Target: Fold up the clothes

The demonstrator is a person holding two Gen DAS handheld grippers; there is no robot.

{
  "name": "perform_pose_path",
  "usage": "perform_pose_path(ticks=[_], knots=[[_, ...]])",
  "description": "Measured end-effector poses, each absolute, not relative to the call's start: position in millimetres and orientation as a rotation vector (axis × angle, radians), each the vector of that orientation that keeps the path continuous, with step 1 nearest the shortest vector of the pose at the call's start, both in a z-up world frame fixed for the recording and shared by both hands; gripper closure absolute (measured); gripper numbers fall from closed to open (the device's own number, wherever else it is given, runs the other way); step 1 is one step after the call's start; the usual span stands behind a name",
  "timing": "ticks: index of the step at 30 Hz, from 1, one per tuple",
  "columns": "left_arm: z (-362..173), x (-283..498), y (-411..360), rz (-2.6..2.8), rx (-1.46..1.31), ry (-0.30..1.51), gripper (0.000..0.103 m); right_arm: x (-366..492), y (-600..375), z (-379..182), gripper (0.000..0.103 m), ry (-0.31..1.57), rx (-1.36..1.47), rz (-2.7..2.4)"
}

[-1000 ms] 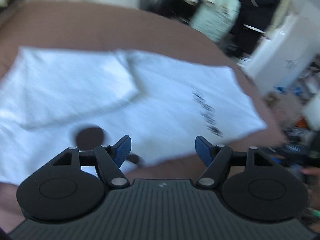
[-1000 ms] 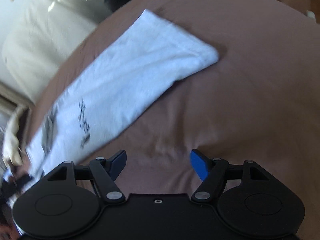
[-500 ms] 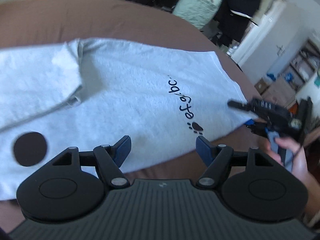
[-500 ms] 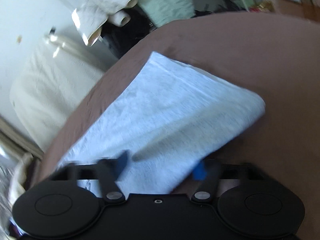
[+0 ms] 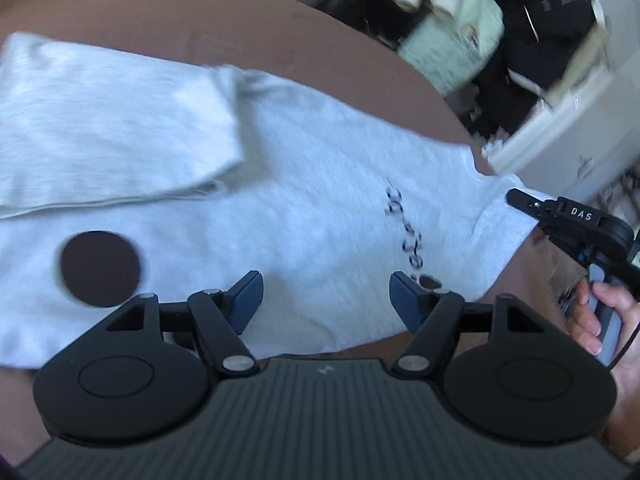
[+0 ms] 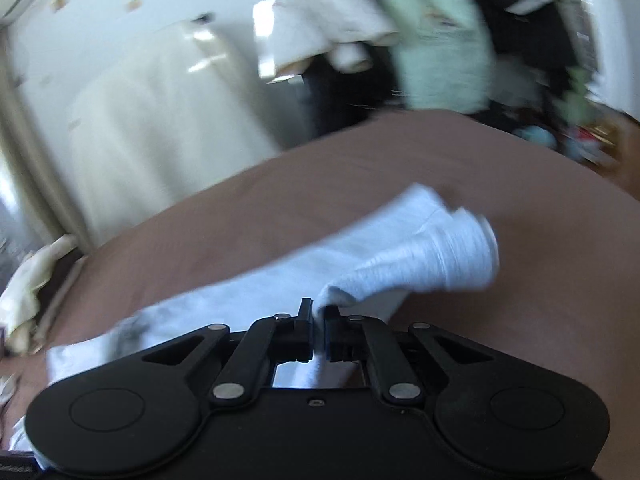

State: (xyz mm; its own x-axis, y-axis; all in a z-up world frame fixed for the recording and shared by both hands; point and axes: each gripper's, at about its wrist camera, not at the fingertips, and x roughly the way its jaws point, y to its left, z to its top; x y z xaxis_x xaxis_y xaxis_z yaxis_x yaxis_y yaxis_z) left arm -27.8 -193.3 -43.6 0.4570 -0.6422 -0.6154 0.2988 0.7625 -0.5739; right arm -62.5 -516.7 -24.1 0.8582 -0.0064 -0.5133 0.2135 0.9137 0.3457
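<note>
A light grey T-shirt (image 5: 320,208) with dark lettering and a dark round patch lies flat on a brown bed sheet (image 5: 200,16), one sleeve folded over at the left. My left gripper (image 5: 326,294) hovers open just above the shirt's near hem, holding nothing. In the left wrist view my right gripper (image 5: 520,200) sits at the shirt's right corner, held by a hand (image 5: 600,320). The right wrist view shows my right gripper (image 6: 319,314) shut on that corner of the T-shirt (image 6: 420,256), the cloth lifted and bunched ahead of the fingers.
Beyond the bed's far edge hang dark clothes and a pale green garment (image 5: 452,40). White furniture (image 5: 560,140) stands at the right. A cream covered object (image 6: 160,100) and rolled towels (image 6: 320,40) stand behind the bed sheet (image 6: 320,176).
My right gripper went from open above the sheet to shut on the shirt's right corner, and it has raised that corner. My left gripper stayed open over the near hem.
</note>
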Motion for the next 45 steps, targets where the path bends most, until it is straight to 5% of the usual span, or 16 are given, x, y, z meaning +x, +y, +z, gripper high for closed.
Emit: perform_pose_path(ticks=[9, 14, 20, 28, 33, 38, 41, 45], knots=[[-6, -46, -46, -0.420, -0.683, 0.758, 0.034, -1, -364, 30, 0.097, 0.539, 0.125, 0.407], [-24, -45, 6, -0.305, -0.792, 0.739, 0.034, 13, -247, -5, 0.097, 0.653, -0.135, 0.663], [-54, -34, 13, -0.261, -0.848, 0.788, 0.034, 18, -192, -69, 0.097, 0.799, -0.269, 0.687], [-56, -28, 10, -0.256, -0.867, 0.838, 0.034, 2, -203, -55, 0.097, 0.719, -0.218, 0.721], [-35, -37, 4, -0.195, -0.685, 0.856, 0.034, -18, -165, -30, 0.097, 0.694, -0.427, 0.799], [-51, -33, 13, -0.196, -0.768, 0.857, 0.034, -11, -149, -59, 0.084, 0.801, -0.475, 0.784], [-48, -33, 8, -0.187, -0.729, 0.827, 0.034, -20, -164, -62, 0.056, 0.801, -0.388, 0.827], [-34, -34, -8, -0.267, -0.675, 0.764, 0.034, -27, -197, -54, 0.055, 0.812, -0.215, 0.855]])
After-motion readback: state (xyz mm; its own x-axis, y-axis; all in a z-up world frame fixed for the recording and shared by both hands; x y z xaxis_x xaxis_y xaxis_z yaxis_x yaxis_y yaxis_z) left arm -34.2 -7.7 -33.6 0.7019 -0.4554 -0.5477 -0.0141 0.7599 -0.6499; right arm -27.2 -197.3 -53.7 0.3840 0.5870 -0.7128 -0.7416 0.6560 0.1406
